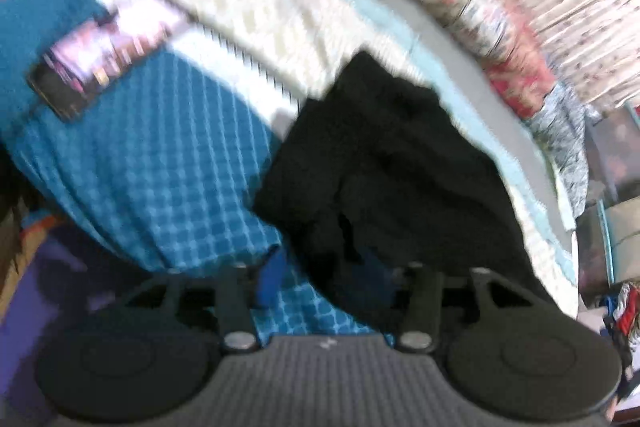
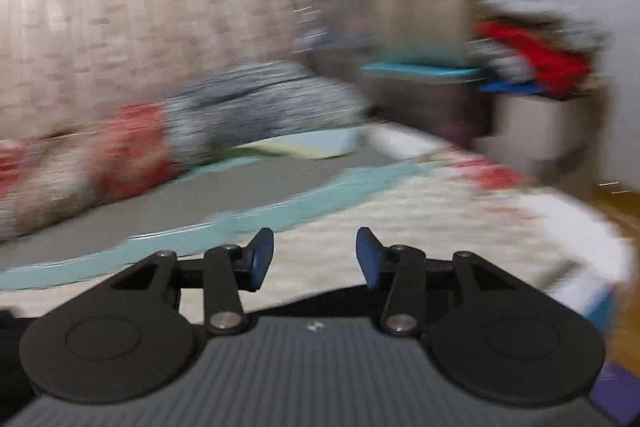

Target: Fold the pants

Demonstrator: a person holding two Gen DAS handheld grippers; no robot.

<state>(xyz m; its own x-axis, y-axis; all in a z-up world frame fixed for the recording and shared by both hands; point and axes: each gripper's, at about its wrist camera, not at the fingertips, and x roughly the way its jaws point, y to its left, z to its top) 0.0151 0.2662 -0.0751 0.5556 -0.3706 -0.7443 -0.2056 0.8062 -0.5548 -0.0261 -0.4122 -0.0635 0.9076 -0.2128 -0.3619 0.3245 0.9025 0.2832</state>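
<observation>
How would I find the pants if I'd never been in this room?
Look at the bed with its white quilt and the blue checked cloth. The pants lie bunched where the two meet. They are the only plain black heap; everything around them is pale or patterned.

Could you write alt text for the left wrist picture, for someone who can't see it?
Black pants lie crumpled on a bed with a blue checked cover, blurred. The left gripper is open at the bottom; a phone lies at upper left.
</observation>
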